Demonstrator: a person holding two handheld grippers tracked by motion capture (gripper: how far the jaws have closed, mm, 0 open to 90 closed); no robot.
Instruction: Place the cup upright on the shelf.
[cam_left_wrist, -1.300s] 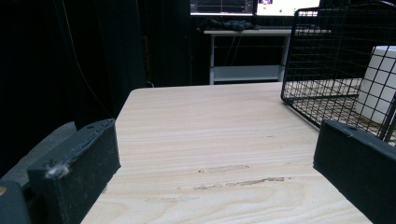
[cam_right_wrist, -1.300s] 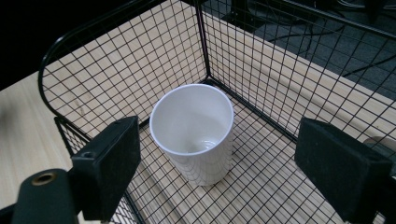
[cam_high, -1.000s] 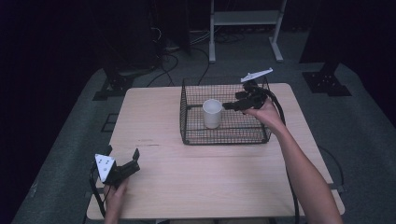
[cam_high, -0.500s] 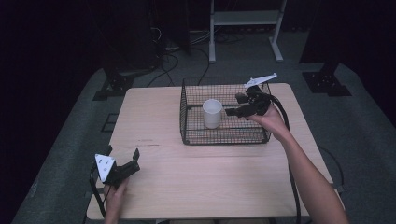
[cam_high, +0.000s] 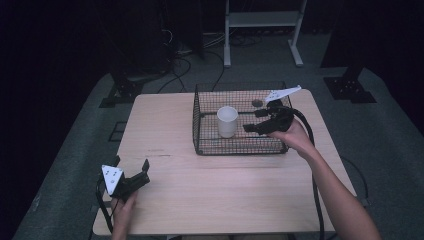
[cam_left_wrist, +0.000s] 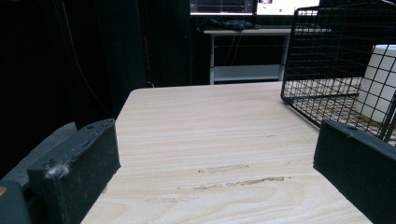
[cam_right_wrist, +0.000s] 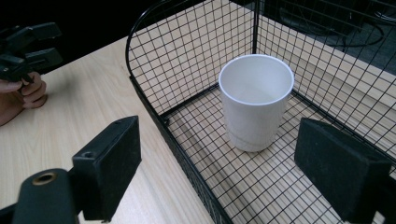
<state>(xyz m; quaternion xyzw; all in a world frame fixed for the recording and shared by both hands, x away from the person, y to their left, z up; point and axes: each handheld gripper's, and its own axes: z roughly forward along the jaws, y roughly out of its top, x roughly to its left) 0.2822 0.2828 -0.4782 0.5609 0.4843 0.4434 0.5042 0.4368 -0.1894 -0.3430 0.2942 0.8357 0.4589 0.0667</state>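
High view: white cup (cam_high: 227, 121) upright, frame centre, inside wire basket (cam_high: 200, 135) | right gripper (cam_high: 260, 121) right of cup, jaws spread, empty | left gripper (cam_high: 136, 172) lower left on table (cam_high: 210, 200), jaws spread, empty | risk: a jaw may snag the basket mesh, or a one-sided nudge may tip the cup.

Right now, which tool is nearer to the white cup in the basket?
Right. The right tool is over the wire basket, open, just beside the white cup. The left tool sits far off at the table's near left corner, open.
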